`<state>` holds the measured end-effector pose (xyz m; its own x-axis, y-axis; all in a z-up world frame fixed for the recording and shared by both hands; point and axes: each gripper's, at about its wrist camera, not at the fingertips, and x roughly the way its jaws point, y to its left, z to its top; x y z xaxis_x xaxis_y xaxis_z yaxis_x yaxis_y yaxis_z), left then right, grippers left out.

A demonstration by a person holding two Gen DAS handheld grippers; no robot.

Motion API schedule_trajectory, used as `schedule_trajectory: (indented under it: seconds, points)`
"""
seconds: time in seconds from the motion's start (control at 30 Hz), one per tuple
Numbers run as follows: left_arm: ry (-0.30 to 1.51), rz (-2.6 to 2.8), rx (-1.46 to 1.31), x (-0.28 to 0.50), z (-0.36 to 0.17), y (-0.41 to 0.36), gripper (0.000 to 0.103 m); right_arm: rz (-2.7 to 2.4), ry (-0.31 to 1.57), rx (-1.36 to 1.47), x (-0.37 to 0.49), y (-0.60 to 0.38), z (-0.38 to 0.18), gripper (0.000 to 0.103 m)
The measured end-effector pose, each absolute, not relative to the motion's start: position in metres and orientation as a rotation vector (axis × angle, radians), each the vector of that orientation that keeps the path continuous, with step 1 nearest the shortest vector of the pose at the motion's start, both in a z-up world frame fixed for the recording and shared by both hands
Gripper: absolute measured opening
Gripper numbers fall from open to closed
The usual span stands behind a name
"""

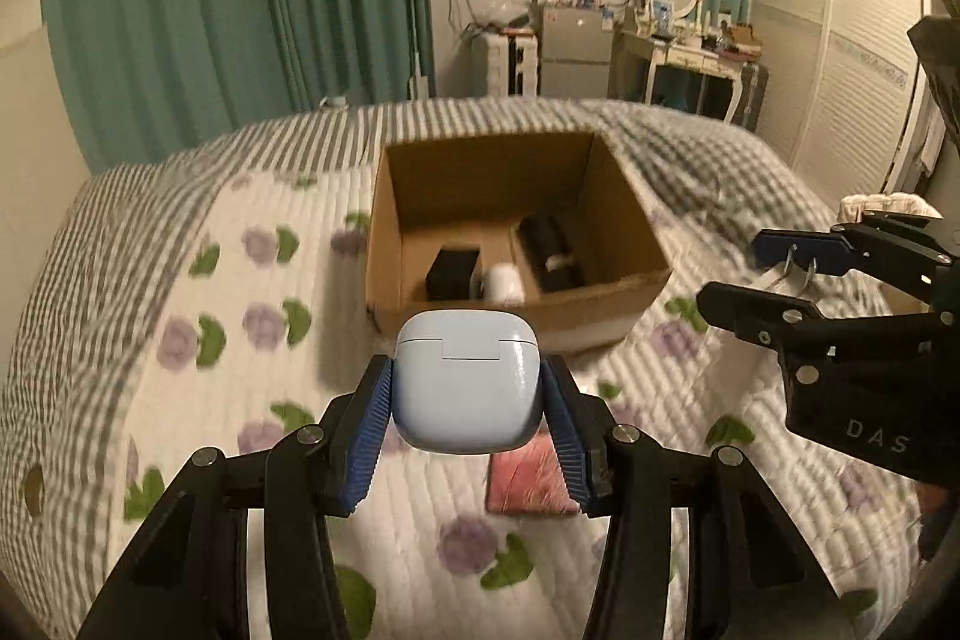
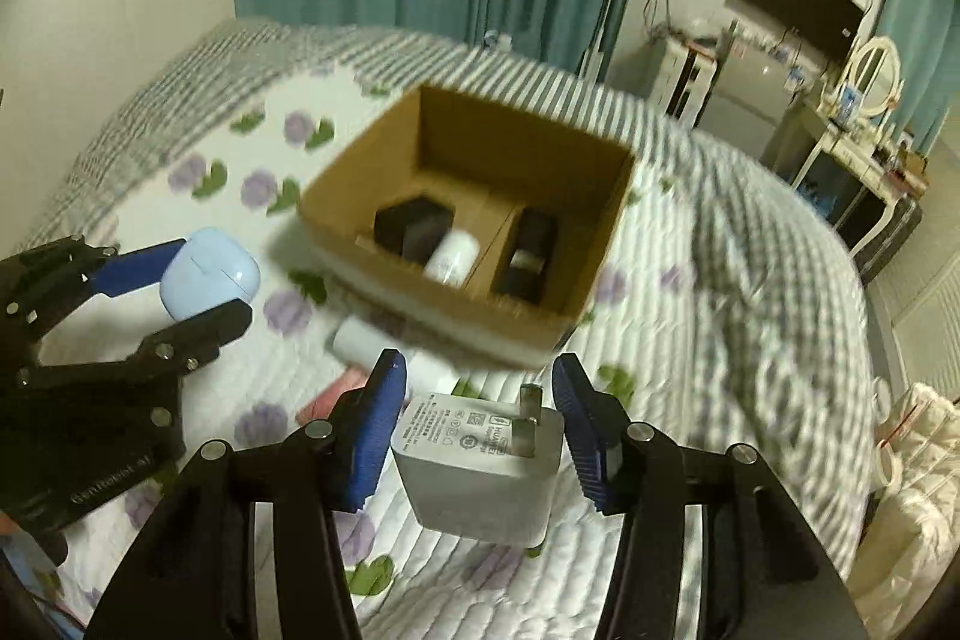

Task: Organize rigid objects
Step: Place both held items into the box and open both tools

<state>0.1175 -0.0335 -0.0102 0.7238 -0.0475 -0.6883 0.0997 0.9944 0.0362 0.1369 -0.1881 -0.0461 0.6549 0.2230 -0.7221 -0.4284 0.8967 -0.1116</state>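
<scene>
My left gripper (image 1: 468, 388) is shut on a pale blue earbud case (image 1: 467, 381) and holds it above the bed, short of an open cardboard box (image 1: 630, 304). The box holds two black items (image 1: 453, 273) and a white cylinder (image 1: 505, 283). In the right wrist view my right gripper (image 2: 477, 424) is open, its blue pads on either side of a white wall charger (image 2: 480, 472) on the quilt, with a gap at the right pad. The left gripper (image 2: 198, 280) with the blue case (image 2: 207, 274) shows at the left, the box (image 2: 432, 304) beyond.
A pink flat object (image 1: 528, 484) lies on the floral quilt under my left gripper. A white cylinder (image 2: 360, 340) lies on the quilt by the box's front wall. Green curtains, a dresser and a wall screen stand behind the bed.
</scene>
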Motion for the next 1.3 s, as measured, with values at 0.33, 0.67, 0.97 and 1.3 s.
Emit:
schedule_trajectory:
  seconds: [0.33, 0.67, 0.97, 1.3]
  points:
    - [0.722, -0.076, 0.077, 0.184, 0.009, -0.039, 0.05, 0.381, 0.725, -0.189, 0.199, -0.193, -0.014, 0.047]
    - [0.818, -0.06, 0.12, 0.285, -0.036, -0.033, 0.05, 0.388, 0.747, -0.176, 0.297, -0.172, -0.036, 0.047]
    - [0.882, -0.078, 0.087, 0.331, -0.077, -0.026, 0.051, 0.38, 0.773, -0.181, 0.352, -0.167, -0.076, 0.047]
    - [0.831, -0.093, 0.107, 0.316, -0.067, -0.03, 0.069, 0.375, 0.741, -0.086, 0.356, -0.182, -0.074, 0.05]
